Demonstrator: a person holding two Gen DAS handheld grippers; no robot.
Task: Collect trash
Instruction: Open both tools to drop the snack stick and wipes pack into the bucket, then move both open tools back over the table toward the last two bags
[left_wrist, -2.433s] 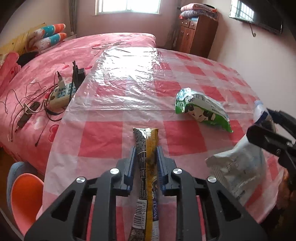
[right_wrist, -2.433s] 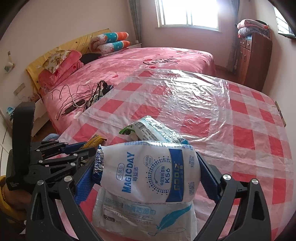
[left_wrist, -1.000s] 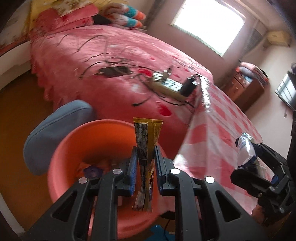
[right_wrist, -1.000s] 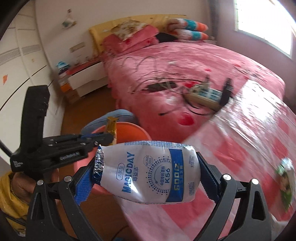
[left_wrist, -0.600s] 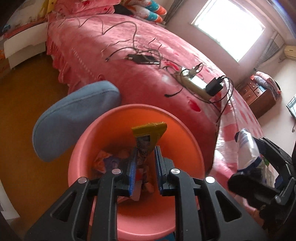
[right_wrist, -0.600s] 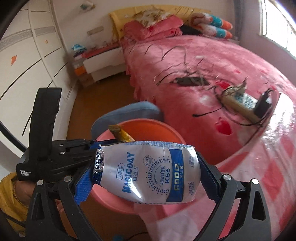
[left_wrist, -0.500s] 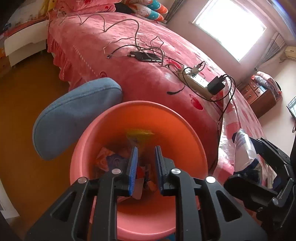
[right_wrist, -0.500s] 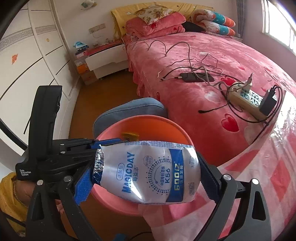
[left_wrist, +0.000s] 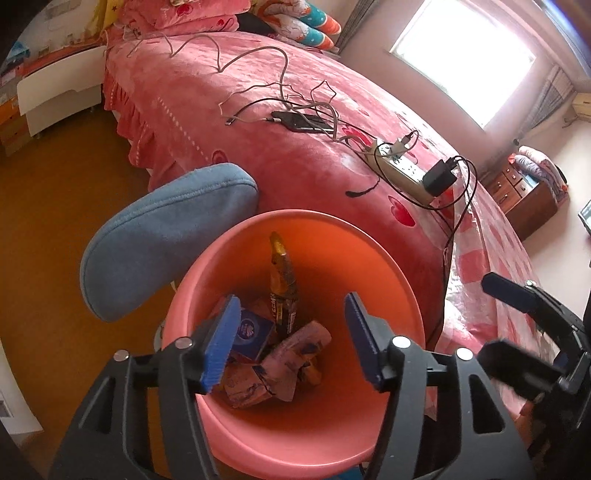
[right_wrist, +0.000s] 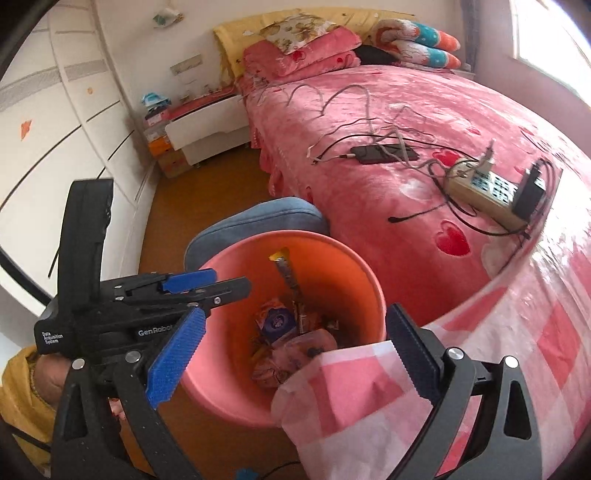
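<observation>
An orange-pink trash bin (left_wrist: 388, 266) stands on the floor beside the bed. It holds several wrappers, among them the long yellow-brown stick wrapper (left_wrist: 282, 284), which leans against the far inner wall. My left gripper (left_wrist: 290, 343) is open and empty right above the bin. My right gripper (right_wrist: 291, 354) is open and empty too, over the bin (right_wrist: 362, 273) and the table's corner. The stick wrapper (right_wrist: 288, 277) and a crumpled pale bag (right_wrist: 306, 347) lie in the bin. The left gripper shows in the right wrist view (right_wrist: 207, 284), and the right gripper's fingers (left_wrist: 513, 295) show at the left wrist view's right edge.
A blue cushioned stool (left_wrist: 162, 236) stands against the bin's left side. The pink bed (left_wrist: 295, 155) carries a power strip (left_wrist: 399, 170), a phone and tangled cables. The checked plastic tablecloth's corner (right_wrist: 369, 398) hangs over the bin's near side. Brown floor lies to the left.
Both grippers swung from the table to the bin. The left opened and dropped the stick wrapper into it. The right opened and the white MAGICDAY bag is gone from its jaws.
</observation>
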